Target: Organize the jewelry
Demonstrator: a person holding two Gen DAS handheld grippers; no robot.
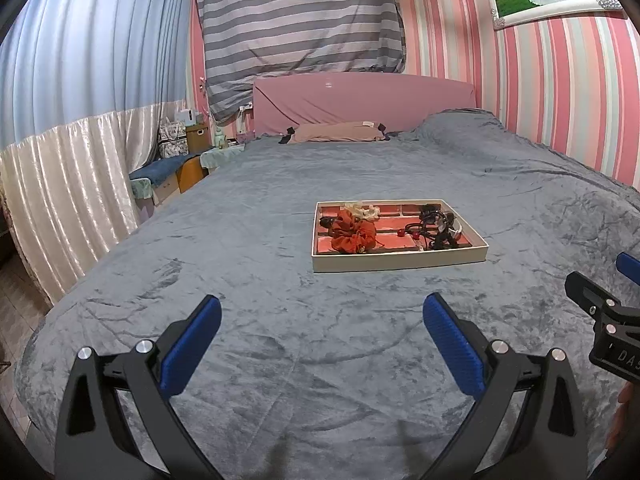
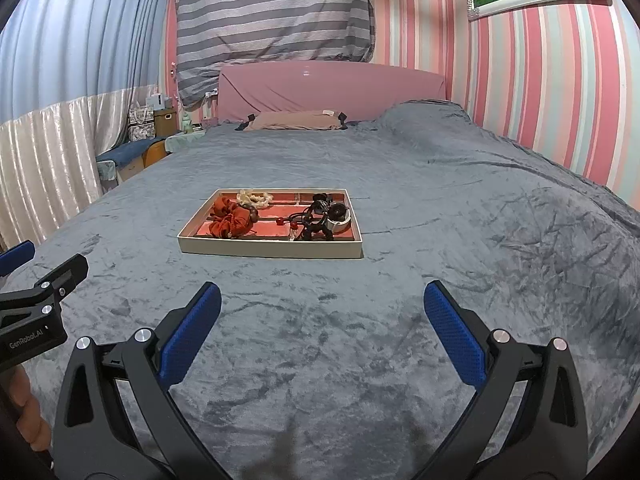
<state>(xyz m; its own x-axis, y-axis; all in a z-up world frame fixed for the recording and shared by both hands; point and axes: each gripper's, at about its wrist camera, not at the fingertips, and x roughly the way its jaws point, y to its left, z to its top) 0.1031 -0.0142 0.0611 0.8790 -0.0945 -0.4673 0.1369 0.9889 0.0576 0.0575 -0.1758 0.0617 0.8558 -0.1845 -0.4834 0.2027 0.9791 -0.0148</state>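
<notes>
A shallow cream tray [image 1: 400,263] with a red lining lies on the grey bedspread; it also shows in the right wrist view [image 2: 272,251]. In it lie red scrunchies [image 1: 352,234] [image 2: 232,220], a cream scrunchie [image 1: 362,210] [image 2: 254,198] at the back, and a tangle of black hair ties and a white band [image 1: 440,228] [image 2: 324,220] on the right. My left gripper [image 1: 322,308] is open and empty, well short of the tray. My right gripper [image 2: 322,296] is open and empty, also short of the tray.
The grey bedspread [image 1: 280,360] covers a large bed with a pink headboard [image 1: 360,100] and a pillow [image 1: 336,132]. A bench and boxes [image 1: 176,160] stand at the bed's left by the curtains. The striped wall runs along the right.
</notes>
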